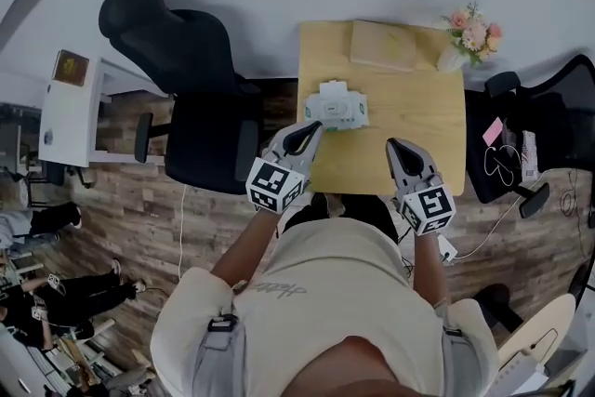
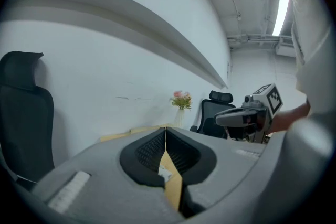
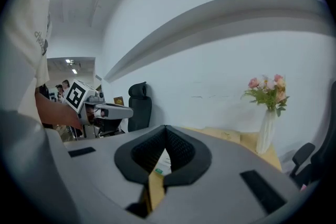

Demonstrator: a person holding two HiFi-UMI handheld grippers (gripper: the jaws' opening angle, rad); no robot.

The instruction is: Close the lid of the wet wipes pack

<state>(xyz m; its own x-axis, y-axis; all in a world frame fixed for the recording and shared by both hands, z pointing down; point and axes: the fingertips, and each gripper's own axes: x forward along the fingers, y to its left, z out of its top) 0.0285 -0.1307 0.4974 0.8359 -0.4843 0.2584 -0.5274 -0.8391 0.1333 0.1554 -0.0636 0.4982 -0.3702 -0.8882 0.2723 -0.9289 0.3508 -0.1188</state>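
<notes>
The wet wipes pack (image 1: 337, 108) lies on the left part of the wooden table (image 1: 423, 130), white and pale green, its lid standing up at the far side. My left gripper (image 1: 314, 127) hovers at the pack's near left corner with its jaws shut on nothing. My right gripper (image 1: 393, 145) hangs over the table's front middle, apart from the pack, also shut and holding nothing. In the left gripper view the closed jaws (image 2: 166, 136) hide most of the table. A sliver of the pack (image 3: 161, 164) shows under the closed jaws in the right gripper view.
A flat tan board (image 1: 383, 46) lies at the table's back. A vase of pink flowers (image 1: 472, 36) stands at the back right corner. A black office chair (image 1: 191, 88) sits left of the table, another (image 1: 544, 130) to the right. The floor is wood.
</notes>
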